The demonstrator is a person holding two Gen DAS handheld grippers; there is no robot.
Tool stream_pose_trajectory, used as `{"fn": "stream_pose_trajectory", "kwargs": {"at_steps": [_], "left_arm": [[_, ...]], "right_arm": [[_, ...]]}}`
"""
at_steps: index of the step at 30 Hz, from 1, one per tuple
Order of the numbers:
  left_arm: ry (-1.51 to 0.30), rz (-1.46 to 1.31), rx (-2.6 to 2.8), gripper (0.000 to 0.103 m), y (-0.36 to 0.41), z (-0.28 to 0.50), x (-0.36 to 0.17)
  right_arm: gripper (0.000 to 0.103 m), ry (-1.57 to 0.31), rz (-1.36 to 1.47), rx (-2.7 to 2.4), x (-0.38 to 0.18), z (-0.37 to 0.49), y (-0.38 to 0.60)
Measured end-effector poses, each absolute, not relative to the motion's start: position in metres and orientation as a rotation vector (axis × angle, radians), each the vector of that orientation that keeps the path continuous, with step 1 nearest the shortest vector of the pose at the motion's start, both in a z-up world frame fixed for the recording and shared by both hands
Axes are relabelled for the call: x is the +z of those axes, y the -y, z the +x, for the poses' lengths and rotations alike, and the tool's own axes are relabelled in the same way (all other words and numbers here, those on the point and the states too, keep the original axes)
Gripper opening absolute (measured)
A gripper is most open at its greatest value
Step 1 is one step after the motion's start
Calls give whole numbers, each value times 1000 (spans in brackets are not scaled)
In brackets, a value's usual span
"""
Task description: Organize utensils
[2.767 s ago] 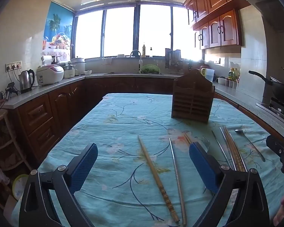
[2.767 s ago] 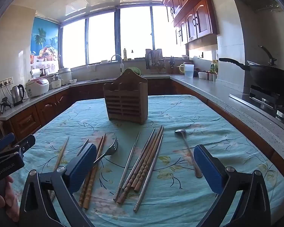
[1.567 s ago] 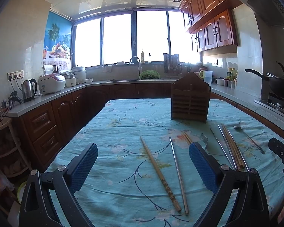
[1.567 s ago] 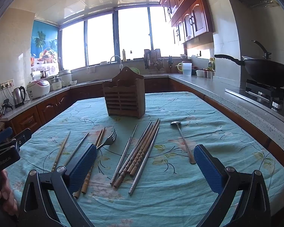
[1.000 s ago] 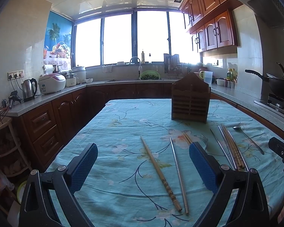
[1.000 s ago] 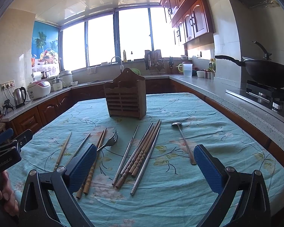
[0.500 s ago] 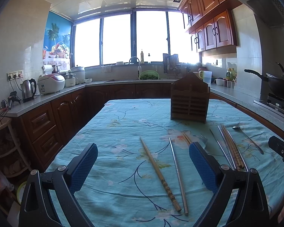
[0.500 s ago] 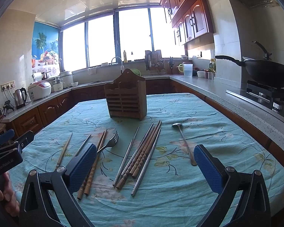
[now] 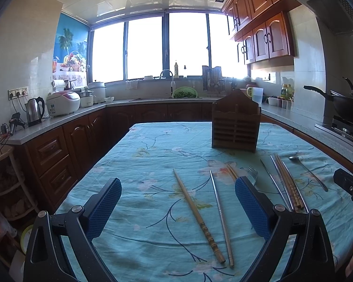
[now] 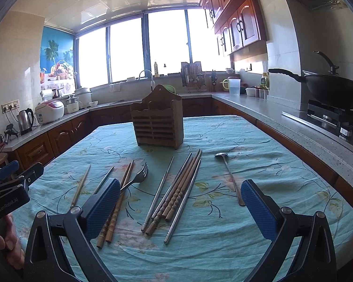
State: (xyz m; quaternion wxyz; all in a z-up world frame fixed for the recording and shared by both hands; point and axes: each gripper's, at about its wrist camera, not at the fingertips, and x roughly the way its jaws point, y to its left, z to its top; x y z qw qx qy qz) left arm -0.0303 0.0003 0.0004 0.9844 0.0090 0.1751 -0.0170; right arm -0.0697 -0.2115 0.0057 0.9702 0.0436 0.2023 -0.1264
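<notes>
Both grippers — left gripper [image 9: 177, 202] & right gripper [image 10: 180, 203] — jaws wide apart, nothing held. Chopsticks [image 10: 176, 193], fork [image 10: 138, 177], spoon [image 10: 230, 177] lie on tablecloth [image 10: 258, 150] before wooden holder [image 10: 158, 127].

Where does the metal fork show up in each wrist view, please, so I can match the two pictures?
Left wrist: the fork peeks out just beyond the left gripper's right finger.
Right wrist: the fork lies left of centre, beside the right gripper's left finger.
Shared landmark: wooden utensil holder.
</notes>
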Motion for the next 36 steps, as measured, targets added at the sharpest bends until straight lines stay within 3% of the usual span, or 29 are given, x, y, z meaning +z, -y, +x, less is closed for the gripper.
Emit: {"fn": "stream_pose_trajectory", "kwargs": {"at_steps": [9,20,23,24,26,28,32,36], "left_arm": [[-409,15,-40,97,-1,-13,1],[-610,-56,-44,97,-19,49,17],[-683,-85,-57,91,-24,75,21],[-713,-96,-67,89,-25,85,21],[-774,-120,-81,77,-28,105,20],[-835,-142,-97,71,-29,124,20],[-934,-166,-113,55,-29,158,20],[-1006,-155,-130,49,-27,187,17]], "right_arm": [[103,-442,92,-241,8,-58,213],[102,-558,170,-179,13,-19,231],[99,-592,207,-155,15,-2,239],[94,-605,219,-147,15,5,241],[84,-639,243,-131,14,20,245],[67,-681,269,-118,11,38,248],[55,-767,283,-94,-2,76,250],[40,-872,283,-85,-23,112,250]]}}
